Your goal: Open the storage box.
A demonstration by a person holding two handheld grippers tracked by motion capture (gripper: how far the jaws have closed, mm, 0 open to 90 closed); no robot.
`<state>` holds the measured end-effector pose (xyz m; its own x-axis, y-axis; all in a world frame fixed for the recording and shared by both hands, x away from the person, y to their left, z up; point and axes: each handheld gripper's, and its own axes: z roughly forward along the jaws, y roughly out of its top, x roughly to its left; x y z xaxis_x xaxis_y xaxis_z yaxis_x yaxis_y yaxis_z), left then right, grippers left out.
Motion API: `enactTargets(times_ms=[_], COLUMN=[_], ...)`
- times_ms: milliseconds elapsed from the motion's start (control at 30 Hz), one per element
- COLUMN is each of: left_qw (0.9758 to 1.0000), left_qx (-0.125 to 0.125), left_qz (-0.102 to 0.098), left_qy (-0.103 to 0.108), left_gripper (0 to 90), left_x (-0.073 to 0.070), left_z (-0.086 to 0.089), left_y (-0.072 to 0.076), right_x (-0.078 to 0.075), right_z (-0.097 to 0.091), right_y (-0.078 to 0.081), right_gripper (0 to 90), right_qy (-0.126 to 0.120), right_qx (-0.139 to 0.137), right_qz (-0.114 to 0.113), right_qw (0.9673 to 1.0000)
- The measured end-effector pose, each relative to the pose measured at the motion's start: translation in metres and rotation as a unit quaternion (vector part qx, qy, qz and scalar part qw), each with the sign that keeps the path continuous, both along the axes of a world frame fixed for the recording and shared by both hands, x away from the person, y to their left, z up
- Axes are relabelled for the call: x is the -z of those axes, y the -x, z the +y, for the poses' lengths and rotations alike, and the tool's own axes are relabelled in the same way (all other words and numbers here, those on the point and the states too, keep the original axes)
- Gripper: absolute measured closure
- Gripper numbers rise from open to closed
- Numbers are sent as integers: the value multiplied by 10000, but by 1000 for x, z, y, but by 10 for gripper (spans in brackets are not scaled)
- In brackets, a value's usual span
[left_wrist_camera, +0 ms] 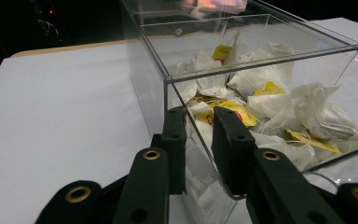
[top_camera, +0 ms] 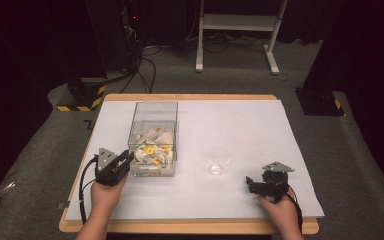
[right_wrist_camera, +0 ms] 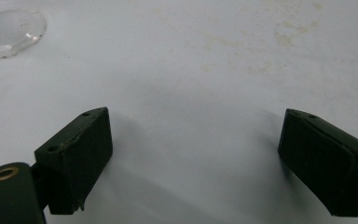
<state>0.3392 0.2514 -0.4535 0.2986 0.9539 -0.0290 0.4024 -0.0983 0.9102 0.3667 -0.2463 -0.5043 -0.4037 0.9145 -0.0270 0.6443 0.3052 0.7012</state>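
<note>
High view first: a clear box (top_camera: 153, 139) full of tea bags (top_camera: 152, 150) is parked left of centre on the white table (top_camera: 260, 130), long axis running away from the person. The left gripper (top_camera: 125, 159) is pressed right up against the box's near-left corner, so that hand is obviously the one on the job. A small clear glass (top_camera: 216, 162) is set to the right of the box, apart from it, and the right gripper (top_camera: 250, 184) is parked further right of the box again, past the glass and nearer the person, touching nothing.

Left gripper view: the box (left_wrist_camera: 242, 56) is seen from its near corner, and the vertical corner edge is caught between the two black jaws. One jaw is outside the left wall, the other is across the front wall, and the gap is drawn in tight, so the box corner looks clamped rather than just straddled. The tea bags (left_wrist_camera: 279, 107) are heaped just beyond the jaws, inside the box. Probably the box is being steadied or about to be dragged; any pull would be made along that long axis, back toward the person.

Right gripper view: the jaws are spread wide with bare table (right_wrist_camera: 191, 70) between them, nothing held. The glass (right_wrist_camera: 10, 29) is glimpsed at upper left, so from this tool it lies ahead and off toward the box side.
</note>
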Motion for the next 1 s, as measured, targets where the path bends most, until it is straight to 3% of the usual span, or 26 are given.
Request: enactTargets(times_ms=[1000], left_qw=[9999], left_qx=[19], left_qz=[28], left_qy=[-142], left_gripper=[775], left_x=[0], left_z=[0], left_y=[24], right_x=[0], right_z=[0], right_y=[0], right_gripper=[99], right_qy=[10], right_qx=[-1], right_qz=[-11], right_qw=[10000])
